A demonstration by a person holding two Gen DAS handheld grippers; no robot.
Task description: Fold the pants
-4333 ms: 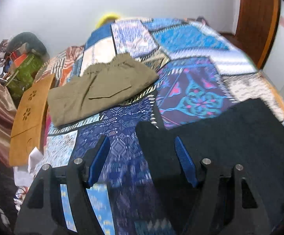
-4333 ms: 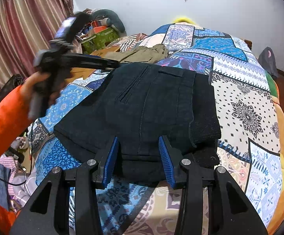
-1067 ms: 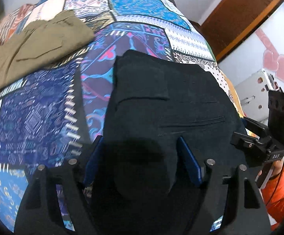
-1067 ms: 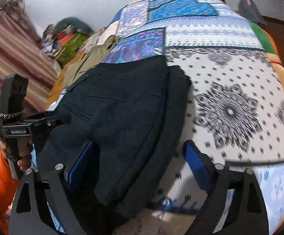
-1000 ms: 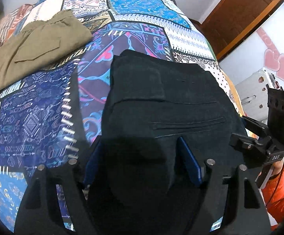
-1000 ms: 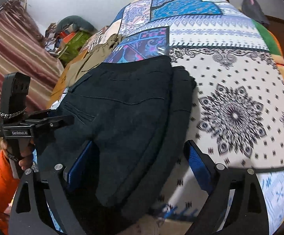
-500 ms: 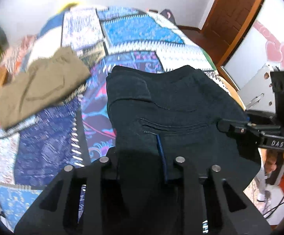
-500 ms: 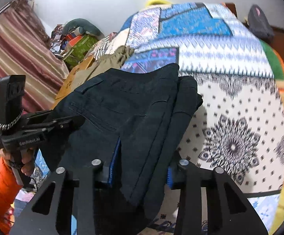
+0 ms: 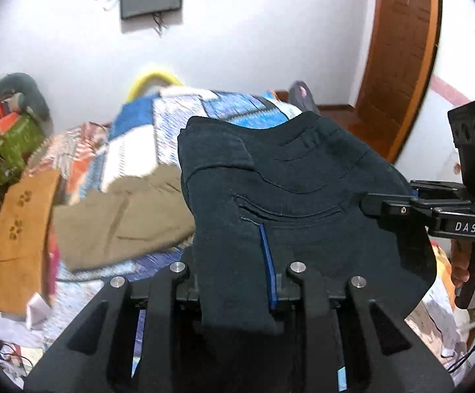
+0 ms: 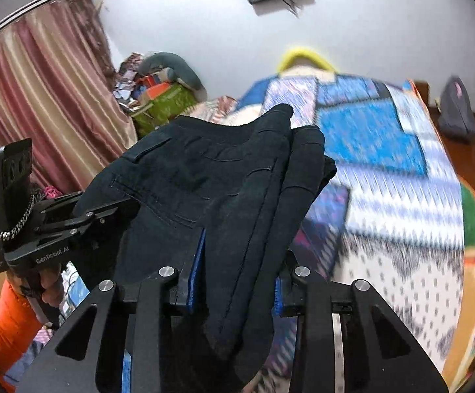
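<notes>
Fingers of our left gripper (image 9: 234, 268) pinch shut on one near edge of the black pants (image 9: 290, 190); right gripper (image 10: 237, 275) fingers are likewise clamped on the other, having just closed. The folded pants hang lifted between both, above the near end of the bed (image 10: 401, 196). Olive pants (image 9: 119, 219) lie folded toward the bed's left edge. We judge folding done, carry-off under way. Next: move both hands together, set the bundle down flat, then release.

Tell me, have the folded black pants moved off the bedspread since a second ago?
Yes. The black pants have gone up: they lay flat on the patchwork bedspread and now hang above it, clamped in both tongs.
</notes>
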